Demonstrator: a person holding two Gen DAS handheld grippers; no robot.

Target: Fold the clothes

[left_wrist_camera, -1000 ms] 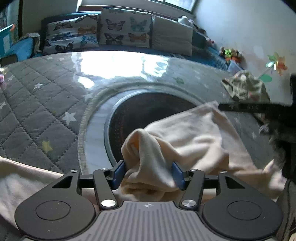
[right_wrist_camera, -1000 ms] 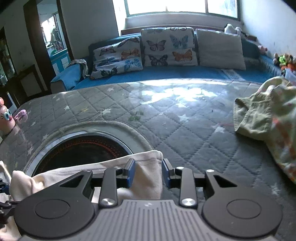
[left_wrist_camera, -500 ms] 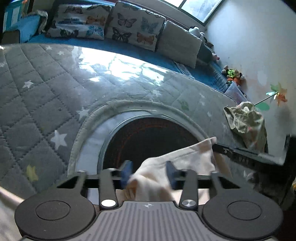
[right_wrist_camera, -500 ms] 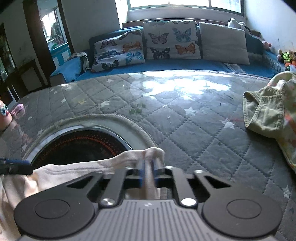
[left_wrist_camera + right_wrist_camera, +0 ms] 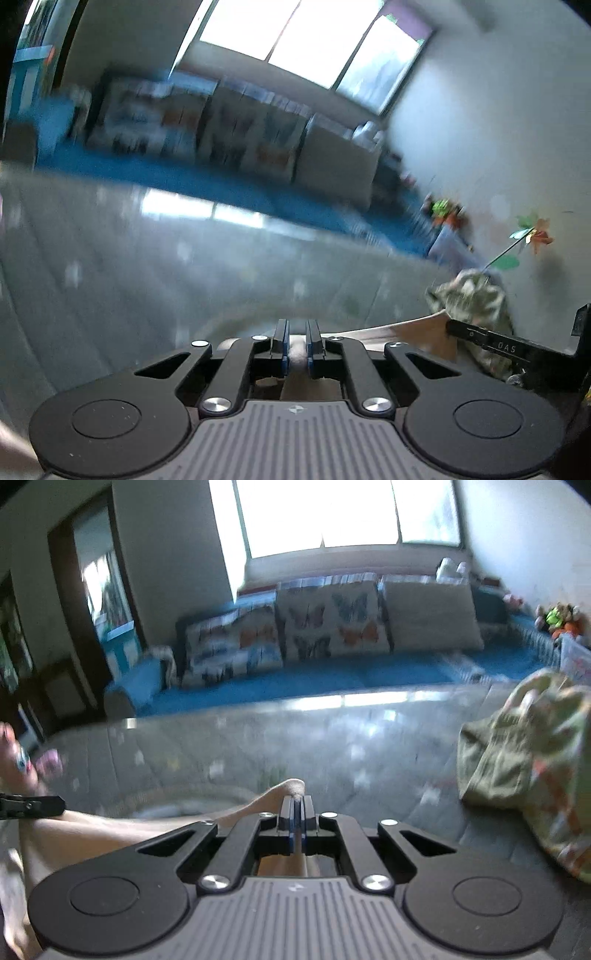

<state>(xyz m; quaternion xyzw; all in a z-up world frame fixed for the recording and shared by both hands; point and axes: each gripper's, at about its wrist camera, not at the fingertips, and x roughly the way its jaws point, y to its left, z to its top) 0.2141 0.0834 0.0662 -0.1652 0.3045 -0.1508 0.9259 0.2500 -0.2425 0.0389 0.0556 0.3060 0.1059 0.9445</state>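
My left gripper (image 5: 296, 345) is shut on a fold of the cream garment (image 5: 295, 354), which stretches to the right toward the other gripper's finger (image 5: 491, 341). My right gripper (image 5: 296, 819) is shut on a corner of the same cream garment (image 5: 122, 834), whose edge runs left toward the left gripper's finger (image 5: 31, 805). Both hold the cloth lifted above the grey quilted star-pattern table cover (image 5: 332, 746). Both views are blurred by motion.
A green patterned garment lies on the cover at the right (image 5: 524, 753), also showing in the left wrist view (image 5: 472, 299). A blue sofa with butterfly cushions (image 5: 328, 624) stands behind the table. A pinwheel (image 5: 528, 236) and toys sit by the right wall.
Both grippers have closed on the cream garment and lifted it. The views have tilted upward, so the round opening in the cover has dropped out of sight.
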